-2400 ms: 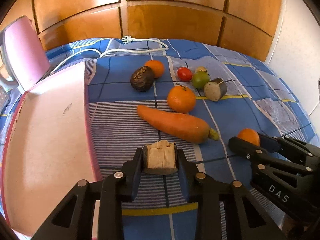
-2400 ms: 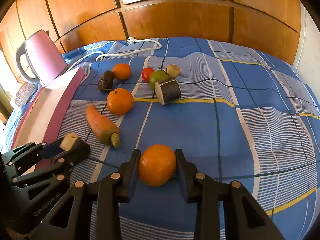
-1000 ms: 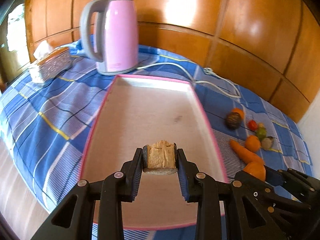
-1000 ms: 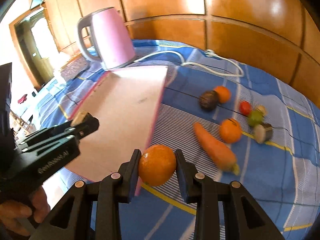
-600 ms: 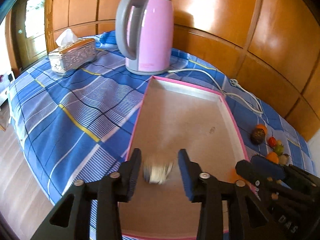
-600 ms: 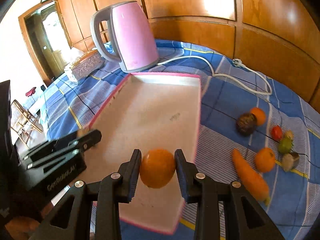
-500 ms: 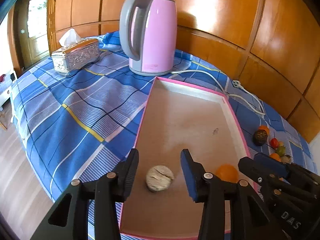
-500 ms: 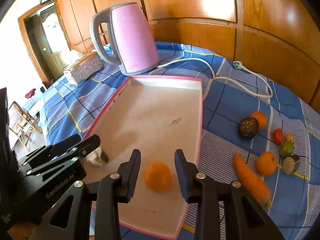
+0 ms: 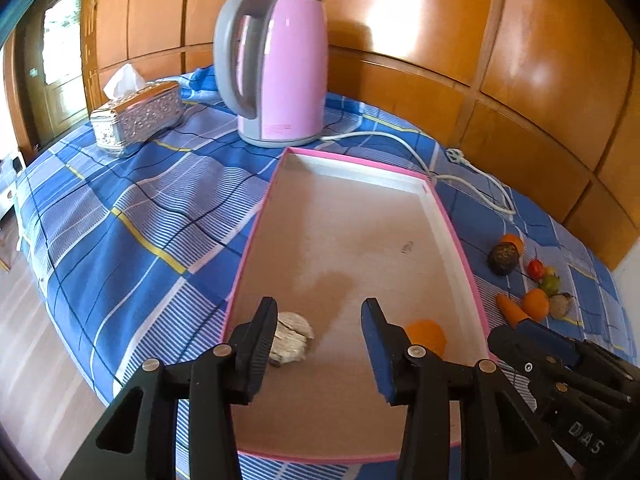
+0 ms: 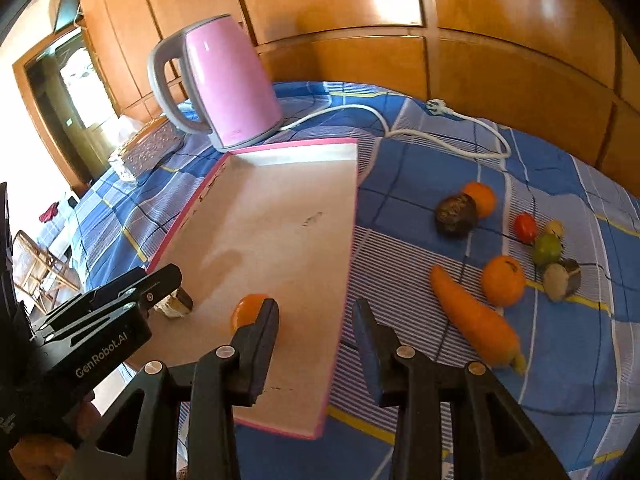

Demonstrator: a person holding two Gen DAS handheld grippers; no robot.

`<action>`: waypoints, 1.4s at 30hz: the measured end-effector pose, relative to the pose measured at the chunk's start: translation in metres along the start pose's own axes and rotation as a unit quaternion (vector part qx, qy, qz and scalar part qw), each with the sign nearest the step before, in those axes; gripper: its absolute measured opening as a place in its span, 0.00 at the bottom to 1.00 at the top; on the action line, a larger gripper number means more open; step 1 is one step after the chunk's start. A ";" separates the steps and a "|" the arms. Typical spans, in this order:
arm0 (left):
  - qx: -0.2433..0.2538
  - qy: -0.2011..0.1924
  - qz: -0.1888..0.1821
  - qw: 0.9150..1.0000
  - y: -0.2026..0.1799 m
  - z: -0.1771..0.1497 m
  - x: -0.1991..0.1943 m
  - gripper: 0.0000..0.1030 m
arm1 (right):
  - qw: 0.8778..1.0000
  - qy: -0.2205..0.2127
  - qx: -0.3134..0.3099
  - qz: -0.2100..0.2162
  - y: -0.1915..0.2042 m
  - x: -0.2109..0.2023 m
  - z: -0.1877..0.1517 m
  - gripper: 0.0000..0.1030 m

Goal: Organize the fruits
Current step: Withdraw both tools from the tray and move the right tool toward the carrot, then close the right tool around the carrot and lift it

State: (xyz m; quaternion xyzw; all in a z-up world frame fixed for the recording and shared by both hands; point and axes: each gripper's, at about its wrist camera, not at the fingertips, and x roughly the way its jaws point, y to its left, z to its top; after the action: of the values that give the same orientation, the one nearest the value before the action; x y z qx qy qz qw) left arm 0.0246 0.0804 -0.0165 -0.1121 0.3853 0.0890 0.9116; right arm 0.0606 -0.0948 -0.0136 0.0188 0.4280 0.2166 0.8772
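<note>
A pink-rimmed tray (image 9: 452, 236) (image 10: 344, 280) lies on the blue checked cloth. In it lie a pale cut chunk (image 9: 292, 336) (image 10: 174, 305) and an orange (image 9: 426, 334) (image 10: 248, 312). My left gripper (image 9: 320, 340) is open and empty above the tray's near end, the chunk by its left finger. My right gripper (image 10: 316, 336) is open and empty over the tray's right rim, the orange by its left finger. More fruit lies on the cloth to the right: a carrot (image 10: 472, 316), an orange (image 10: 502, 280), a dark fruit (image 10: 456, 210).
A pink kettle (image 9: 276, 68) (image 10: 224, 84) stands behind the tray, its white cord (image 10: 400, 128) trailing right. A silver tissue box (image 9: 136, 116) sits far left. A small orange (image 10: 482, 196), red tomato (image 10: 525, 227), green fruit (image 10: 547, 248) and cut piece (image 10: 562, 276) lie right. Wooden panels back the table.
Both grippers carried their loads from the cloth over to the tray and opened. The chunk and the orange now lie in the tray, and the grippers have drawn back.
</note>
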 end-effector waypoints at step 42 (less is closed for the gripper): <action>0.091 0.030 -0.091 0.991 -0.071 -0.023 0.006 0.49 | 0.998 0.060 -0.004 -0.025 -0.113 0.023 -0.009 0.44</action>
State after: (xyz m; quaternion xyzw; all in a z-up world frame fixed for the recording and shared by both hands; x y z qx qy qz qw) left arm 0.0303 0.0064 -0.0266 -0.0659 0.4074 -0.0333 0.9103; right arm 0.1069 -0.1892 -0.0614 -0.0087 0.4796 0.1971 0.8550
